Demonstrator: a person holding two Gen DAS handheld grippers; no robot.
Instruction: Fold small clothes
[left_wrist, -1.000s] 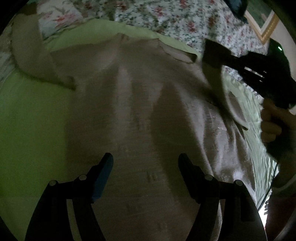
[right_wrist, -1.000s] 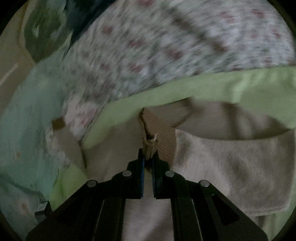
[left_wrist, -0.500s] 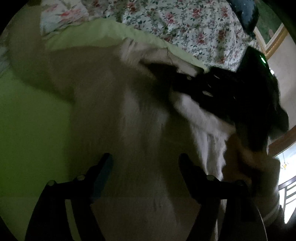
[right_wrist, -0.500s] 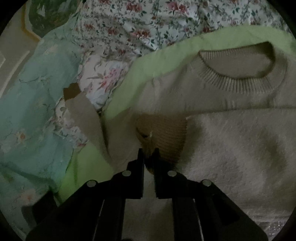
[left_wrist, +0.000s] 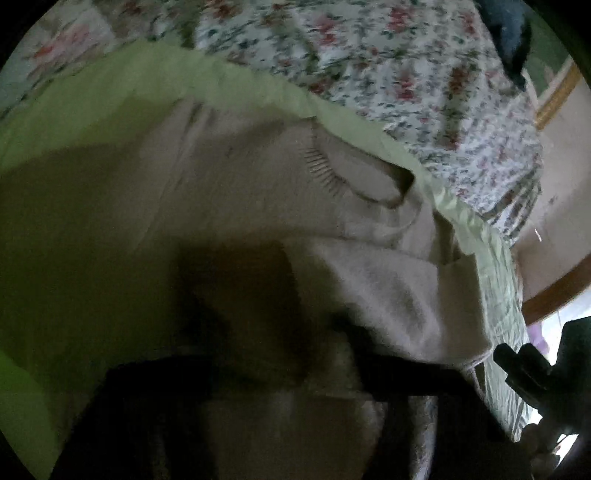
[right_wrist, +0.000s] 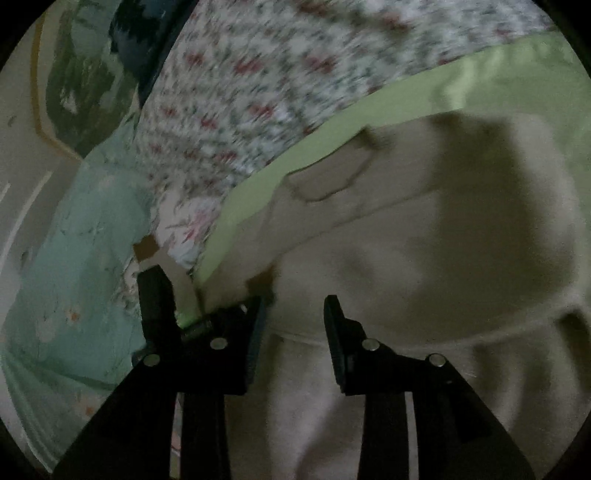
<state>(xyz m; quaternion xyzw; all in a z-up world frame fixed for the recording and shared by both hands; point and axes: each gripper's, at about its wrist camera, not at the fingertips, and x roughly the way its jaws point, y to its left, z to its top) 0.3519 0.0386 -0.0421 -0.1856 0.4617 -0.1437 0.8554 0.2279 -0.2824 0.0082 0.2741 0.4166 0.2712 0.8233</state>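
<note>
A beige knit sweater (left_wrist: 258, 184) lies on a green sheet (left_wrist: 110, 92), its ribbed collar (left_wrist: 369, 177) toward the far edge. One side is folded over the body, showing a paler fuzzy inside (left_wrist: 388, 288). My left gripper (left_wrist: 291, 362) is a dark blur at the bottom. Its jaws are shut, with sweater cloth bunched around the tips. In the right wrist view my right gripper (right_wrist: 293, 332) hovers over the sweater (right_wrist: 443, 258) near its collar (right_wrist: 325, 181). Its jaws are opening and the cloth lies beneath them, not pinched. The right gripper (left_wrist: 524, 369) also shows at the left view's lower right.
A floral quilt (left_wrist: 369, 55) lies beyond the green sheet (right_wrist: 480, 81). Mint-coloured bedding (right_wrist: 74, 258) lies off the sheet's left side. A wooden bed edge (left_wrist: 554, 295) and a framed picture (left_wrist: 554, 96) stand at the right.
My right gripper let go of the sweater's cuff and opened, leaving that side folded over the body. My left gripper moved forward toward the collar and went from wide open to shut.
</note>
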